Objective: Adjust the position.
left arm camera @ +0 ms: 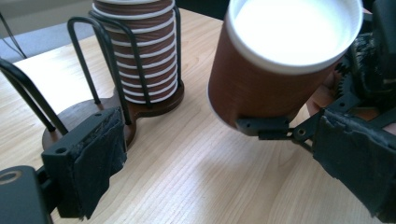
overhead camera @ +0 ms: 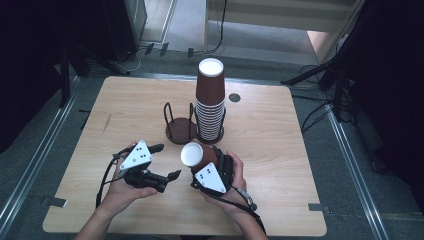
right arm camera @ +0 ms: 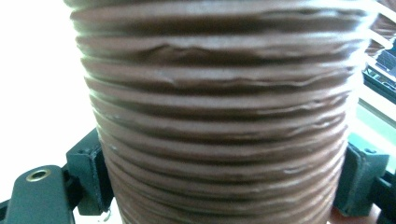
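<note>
Gripped around its ribbed brown wall by the right gripper (overhead camera: 202,167), a light, crushable paper cup (overhead camera: 196,155) hangs tilted above the surface (overhead camera: 280,145), near the racked stack (overhead camera: 210,100), while the left gripper (overhead camera: 165,162) waits wide open and empty.

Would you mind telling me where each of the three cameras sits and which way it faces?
High view: above the person's side, looking forward and down on the table; both forearms, left gripper, right gripper.
Left gripper view: rides the left gripper, looks between its parted jaws at the cup holder and cup stack.
Right gripper view: rides the right gripper, facing the held cup its jaws clamp.
Shared: the held cup appears in all three views.
</note>
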Demonstrator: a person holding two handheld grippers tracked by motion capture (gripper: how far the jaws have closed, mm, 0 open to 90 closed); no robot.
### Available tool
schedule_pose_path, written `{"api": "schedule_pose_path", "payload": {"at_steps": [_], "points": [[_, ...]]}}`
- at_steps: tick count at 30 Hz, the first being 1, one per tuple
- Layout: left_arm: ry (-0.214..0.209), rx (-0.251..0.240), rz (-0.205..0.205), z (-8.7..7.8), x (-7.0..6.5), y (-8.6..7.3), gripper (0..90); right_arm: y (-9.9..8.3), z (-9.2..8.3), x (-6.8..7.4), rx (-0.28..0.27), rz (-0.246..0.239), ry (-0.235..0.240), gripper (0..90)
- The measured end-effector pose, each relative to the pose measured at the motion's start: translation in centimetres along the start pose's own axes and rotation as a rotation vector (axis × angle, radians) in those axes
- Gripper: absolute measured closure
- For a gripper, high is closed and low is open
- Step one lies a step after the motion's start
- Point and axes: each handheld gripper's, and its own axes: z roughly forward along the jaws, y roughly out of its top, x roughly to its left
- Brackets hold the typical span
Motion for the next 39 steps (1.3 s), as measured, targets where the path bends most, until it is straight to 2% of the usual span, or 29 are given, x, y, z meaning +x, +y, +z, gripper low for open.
{"api": "schedule_pose_path", "payload": {"at_steps": [10,14,17,20,27,32,39], "points": [[-0.016,0.026,0.089,0.1,-0.9,0.2,5.6,-0.2,0.1,1.1,0.000,-0.106,0.015,14.2],[-0.046,0.045,0.115,0.4,-1.3,0.1,5.8,-0.3,0.1,1.7,-0.005,-0.143,0.039,14.1],[-0.077,0.078,0.142,0.6,-1.6,0.0,6.4,-0.3,0.0,2.1,-0.006,-0.169,0.058,14.1],[-0.088,0.102,0.160,0.9,-1.8,-0.1,6.5,-0.4,0.1,2.6,-0.003,-0.198,0.073,14.0],[-0.101,0.120,0.173,1.0,-2.0,-0.2,7.2,-0.5,0.0,3.4,-0.006,-0.234,0.114,13.8],[-0.146,0.136,0.169,1.0,-2.0,-0.2,7.7,-0.5,-0.1,3.8,-0.016,-0.251,0.139,13.7],[-0.140,0.135,0.163,1.0,-2.1,-0.2,13.3,-0.4,-0.2,4.1,-0.022,-0.253,0.171,13.5]]}}
